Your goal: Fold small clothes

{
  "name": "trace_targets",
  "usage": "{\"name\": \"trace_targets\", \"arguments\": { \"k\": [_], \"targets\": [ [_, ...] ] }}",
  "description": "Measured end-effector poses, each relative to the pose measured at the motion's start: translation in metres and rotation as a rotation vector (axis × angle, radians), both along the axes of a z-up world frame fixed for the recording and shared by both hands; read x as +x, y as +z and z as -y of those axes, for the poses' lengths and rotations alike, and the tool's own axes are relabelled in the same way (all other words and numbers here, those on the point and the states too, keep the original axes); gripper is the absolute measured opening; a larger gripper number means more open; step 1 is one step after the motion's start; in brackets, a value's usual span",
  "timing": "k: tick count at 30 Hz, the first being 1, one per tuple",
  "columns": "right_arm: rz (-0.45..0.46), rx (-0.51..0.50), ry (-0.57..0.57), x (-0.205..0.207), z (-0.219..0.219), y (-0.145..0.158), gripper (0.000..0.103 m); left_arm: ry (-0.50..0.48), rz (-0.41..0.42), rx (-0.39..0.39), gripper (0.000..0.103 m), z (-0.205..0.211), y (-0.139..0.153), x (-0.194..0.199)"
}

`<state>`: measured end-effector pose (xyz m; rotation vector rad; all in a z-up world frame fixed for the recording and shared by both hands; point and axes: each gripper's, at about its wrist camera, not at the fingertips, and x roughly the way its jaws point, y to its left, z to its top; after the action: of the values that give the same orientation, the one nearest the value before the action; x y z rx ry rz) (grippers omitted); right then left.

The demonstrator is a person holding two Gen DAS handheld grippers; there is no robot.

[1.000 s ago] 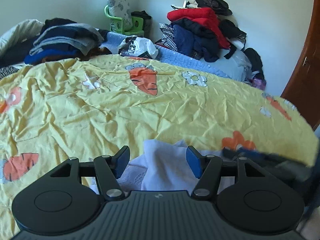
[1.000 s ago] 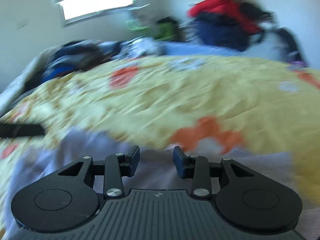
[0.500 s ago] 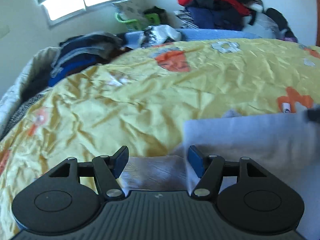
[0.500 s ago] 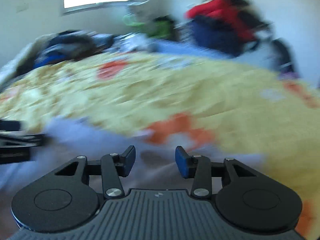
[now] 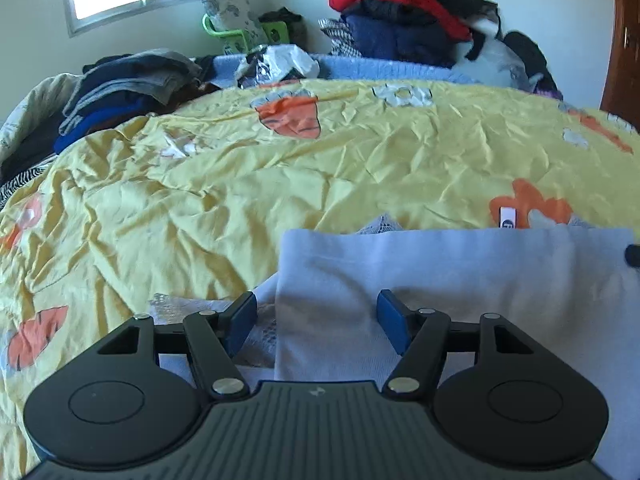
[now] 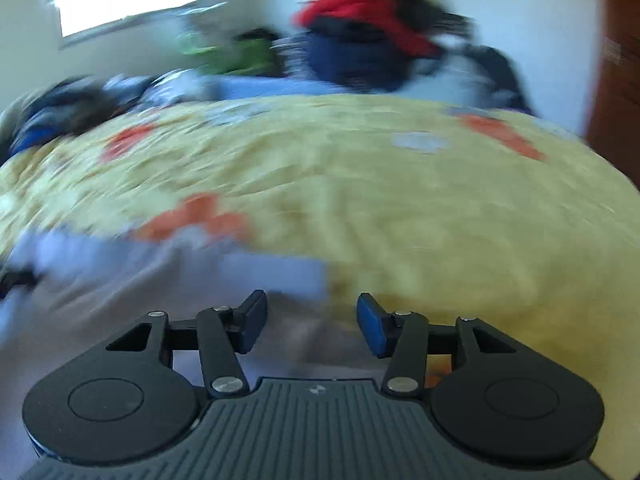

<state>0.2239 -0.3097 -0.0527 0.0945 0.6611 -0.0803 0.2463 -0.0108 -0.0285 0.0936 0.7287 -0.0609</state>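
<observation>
A small pale lavender garment [image 5: 460, 280] lies spread flat on the yellow carrot-print bedspread [image 5: 280, 168], with white lace trim showing at its far edge and left side. My left gripper [image 5: 316, 322] is open and empty, hovering over the garment's left part. In the blurred right wrist view the same garment [image 6: 168, 276] lies at lower left. My right gripper [image 6: 312, 322] is open and empty over the garment's right edge. A dark tip of the right gripper shows at the right edge of the left view.
Folded dark clothes [image 5: 120, 92] are stacked at the bed's far left. A tall heap of red, navy and black clothes [image 5: 404, 20] stands at the back right. A white bag [image 5: 280, 64] and green chair [image 5: 236, 34] lie behind. A wooden door [image 5: 624, 40] is at right.
The garment went from bunched under my left gripper to spread flat. My right gripper opened wider and moved right along the garment. The left gripper stayed open.
</observation>
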Motion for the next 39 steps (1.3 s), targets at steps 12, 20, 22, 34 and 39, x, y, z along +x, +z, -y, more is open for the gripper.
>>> {"name": "trace_targets", "arguments": {
  "k": [12, 20, 22, 34, 39],
  "targets": [
    [0.004, -0.055, 0.298, -0.008, -0.058, 0.005, 0.061, -0.006, -0.002, -0.042, 0.074, 0.005, -0.008, -0.01],
    [0.008, -0.102, 0.196, 0.006, -0.07, 0.01, 0.064, -0.006, 0.002, -0.051, 0.077, 0.001, -0.01, -0.009],
    [0.014, -0.073, 0.239, -0.008, -0.077, 0.013, 0.068, -0.007, 0.007, -0.047, 0.077, 0.001, -0.01, -0.01],
    [0.005, -0.007, 0.212, -0.032, -0.086, 0.01, 0.082, -0.028, -0.004, -0.051, 0.078, -0.003, -0.003, -0.023],
    [-0.024, -0.006, 0.23, -0.035, -0.092, -0.001, 0.086, -0.031, -0.009, -0.052, 0.078, -0.002, -0.001, -0.028]
  ]
}}
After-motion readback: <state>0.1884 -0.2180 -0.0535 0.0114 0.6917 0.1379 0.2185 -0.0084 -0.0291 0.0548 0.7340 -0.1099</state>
